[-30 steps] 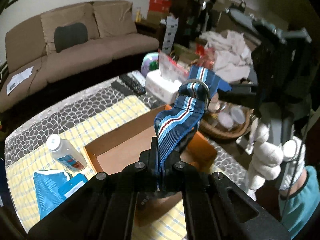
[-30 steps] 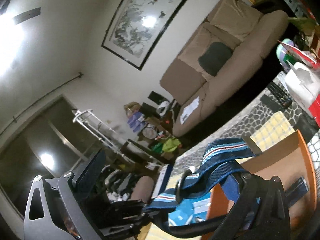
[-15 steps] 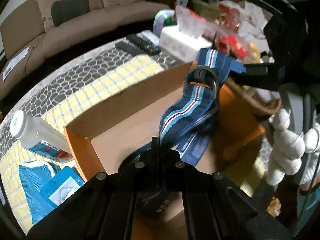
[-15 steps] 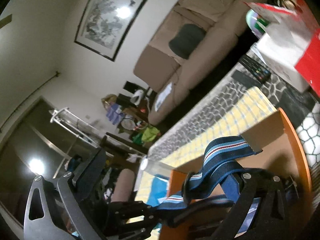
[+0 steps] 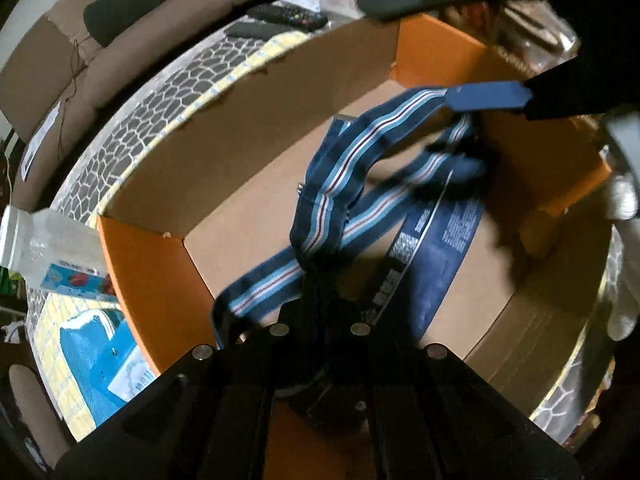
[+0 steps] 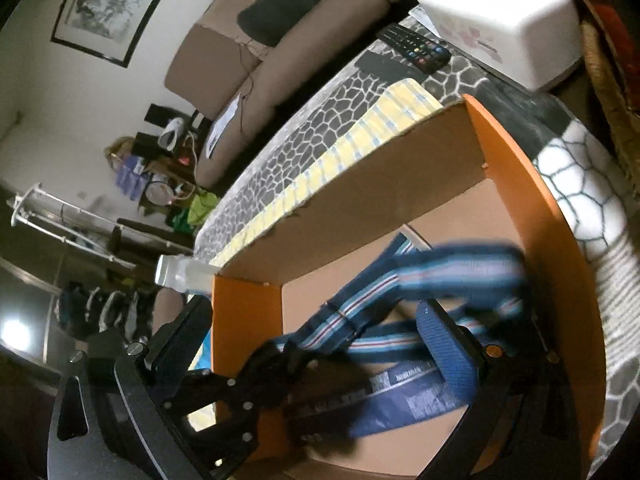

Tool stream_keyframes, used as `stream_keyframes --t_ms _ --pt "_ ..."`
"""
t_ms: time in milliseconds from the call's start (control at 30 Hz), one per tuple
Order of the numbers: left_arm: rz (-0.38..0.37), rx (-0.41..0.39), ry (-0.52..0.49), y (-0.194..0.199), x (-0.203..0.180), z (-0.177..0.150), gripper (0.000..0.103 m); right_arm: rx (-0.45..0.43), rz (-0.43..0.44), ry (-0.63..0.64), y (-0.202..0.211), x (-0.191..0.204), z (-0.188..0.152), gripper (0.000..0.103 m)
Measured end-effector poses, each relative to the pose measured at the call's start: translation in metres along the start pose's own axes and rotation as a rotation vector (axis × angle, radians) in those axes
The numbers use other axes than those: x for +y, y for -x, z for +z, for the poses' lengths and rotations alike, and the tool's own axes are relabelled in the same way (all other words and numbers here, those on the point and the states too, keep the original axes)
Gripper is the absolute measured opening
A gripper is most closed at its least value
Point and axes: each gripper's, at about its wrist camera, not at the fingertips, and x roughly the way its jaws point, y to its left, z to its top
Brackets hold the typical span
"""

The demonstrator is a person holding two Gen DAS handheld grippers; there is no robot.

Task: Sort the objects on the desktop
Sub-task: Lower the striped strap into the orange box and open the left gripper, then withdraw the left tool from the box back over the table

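Observation:
A blue striped belt point(image 5: 340, 176) hangs into an open orange cardboard box point(image 5: 132, 264); it also shows in the right wrist view point(image 6: 400, 292). My left gripper point(image 5: 316, 280) is shut on one end of the belt, low inside the box. My right gripper point(image 6: 472, 344) is open; the belt lies loose by its blue pad point(image 5: 488, 96) at the far side of the box point(image 6: 516, 168). A dark blue packet point(image 5: 432, 268) lies on the box floor under the belt.
A white bottle point(image 5: 52, 252) and a blue pouch point(image 5: 100, 352) lie left of the box on the yellow checked cloth point(image 5: 52, 320). Remotes point(image 6: 416, 46) and a white tissue box point(image 6: 500, 28) sit beyond the box. A sofa point(image 6: 280, 28) stands behind the table.
Both grippers have dropped into the box with the belt. The right gripper has opened and let go of its end; the belt now sags onto the box floor.

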Motion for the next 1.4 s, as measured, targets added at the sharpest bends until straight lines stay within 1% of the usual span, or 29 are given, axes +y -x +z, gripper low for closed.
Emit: stream_keyframes --t_ms 67,133,167,200,233,267,300,333,400,500,633,700,867,933,1000,1100,1233,1333,1400 --pt "0.002 0.029 0.007 -0.006 -0.003 0.0 0.003 -0.007 -0.01 0.004 0.007 0.001 -0.004 0.103" --pt "0.013 0.05 0.019 -0.01 -0.004 -0.003 0.008 -0.007 -0.014 0.011 0.013 0.005 -0.007 0.103" --pt "0.012 0.057 0.033 -0.011 -0.003 -0.004 0.008 -0.005 -0.021 0.02 0.017 0.007 -0.009 0.103" --pt "0.003 0.062 0.05 -0.01 -0.001 -0.006 0.014 -0.002 -0.028 0.027 0.018 0.01 -0.009 0.103" --pt "-0.014 0.061 0.065 -0.009 0.001 -0.007 0.025 0.001 -0.041 0.041 0.021 0.013 -0.012 0.103" --pt "-0.038 0.058 0.086 -0.006 0.004 -0.009 0.032 0.006 -0.053 0.056 0.023 0.016 -0.014 0.103" --pt "-0.058 0.05 0.104 -0.001 0.006 -0.009 0.045 0.009 -0.064 0.067 0.024 0.019 -0.015 0.103" --pt "-0.077 0.04 0.122 0.004 0.008 -0.01 0.053 0.011 -0.071 0.075 0.025 0.021 -0.016 0.103" --pt "-0.1 0.017 0.159 0.017 0.015 -0.011 0.06 0.014 -0.087 0.084 0.028 0.024 -0.02 0.103" --pt "-0.103 -0.022 0.204 0.038 0.025 -0.016 0.069 0.013 -0.114 0.077 0.032 0.026 -0.027 0.103" --pt "-0.126 -0.056 0.24 0.06 0.039 -0.023 0.07 0.018 -0.163 0.091 0.036 0.03 -0.038 0.103" --pt "-0.134 -0.077 0.263 0.072 0.046 -0.032 0.07 0.021 -0.181 0.1 0.038 0.034 -0.045 0.103" --pt "-0.152 -0.099 0.309 0.092 0.061 -0.056 0.071 0.008 -0.199 0.128 0.046 0.047 -0.059 0.103" --pt "-0.161 -0.102 0.322 0.097 0.065 -0.065 0.079 -0.003 -0.21 0.143 0.049 0.053 -0.065 0.103" --pt "-0.165 -0.111 0.336 0.103 0.069 -0.074 0.08 -0.005 -0.212 0.15 0.051 0.059 -0.072 0.103" --pt "-0.174 -0.132 0.364 0.114 0.078 -0.089 0.087 -0.006 -0.204 0.148 0.052 0.068 -0.083 0.103" --pt "-0.185 -0.154 0.4 0.129 0.093 -0.112 0.102 0.002 -0.189 0.161 0.049 0.081 -0.097 0.103" --pt "-0.151 -0.16 0.42 0.139 0.102 -0.127 0.103 0.014 -0.171 0.179 0.045 0.092 -0.108 0.103" --pt "-0.153 -0.166 0.44 0.144 0.11 -0.139 0.103 0.024 -0.156 0.193 0.043 0.1 -0.115 0.103"
